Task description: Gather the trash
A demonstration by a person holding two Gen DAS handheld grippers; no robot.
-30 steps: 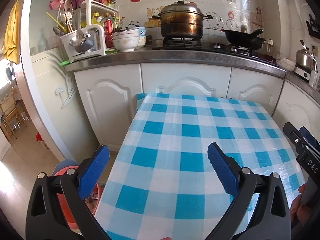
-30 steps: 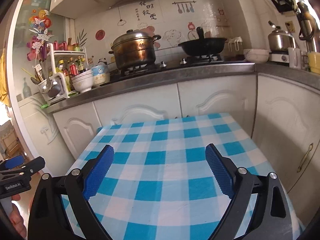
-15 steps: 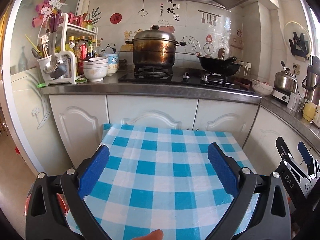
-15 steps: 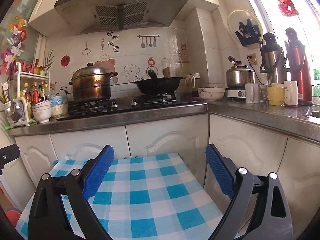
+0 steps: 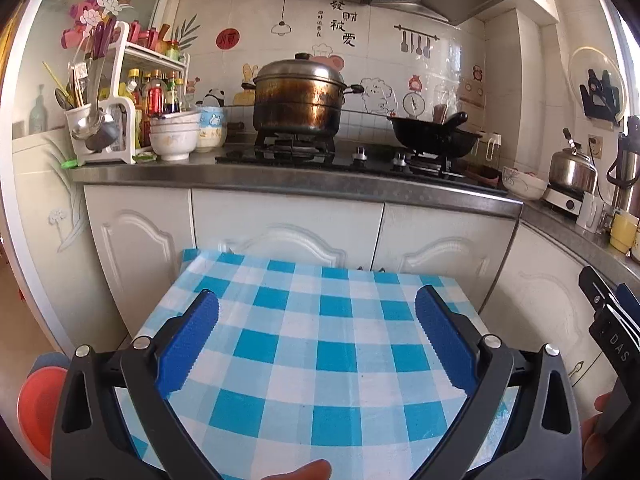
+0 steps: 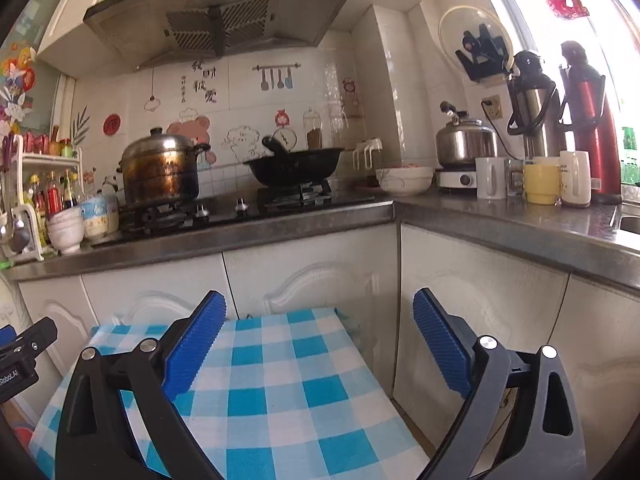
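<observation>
No trash shows in either view. My left gripper [image 5: 316, 300] is open above a small table with a blue and white checked cloth [image 5: 316, 364], nothing between its blue pads. My right gripper [image 6: 320, 308] is also open and empty, held over the same checked cloth [image 6: 276, 392] near its far right corner. The right gripper's black body [image 5: 612, 336] shows at the right edge of the left wrist view. The left gripper's body [image 6: 20, 352] shows at the left edge of the right wrist view. A red bin [image 5: 40, 404] stands on the floor left of the table.
White cabinets [image 5: 288, 228] and a grey counter [image 5: 280, 180] run behind the table and along the right. On the counter stand a steel pot [image 5: 300, 100], a black wok [image 5: 432, 136], bowls [image 5: 174, 140], a kettle [image 6: 464, 144], mugs [image 6: 540, 182] and two thermos flasks [image 6: 588, 120].
Both grippers have tilted upward and pulled back, so less table and more of the counter and wall shows. Both stay open and empty.
</observation>
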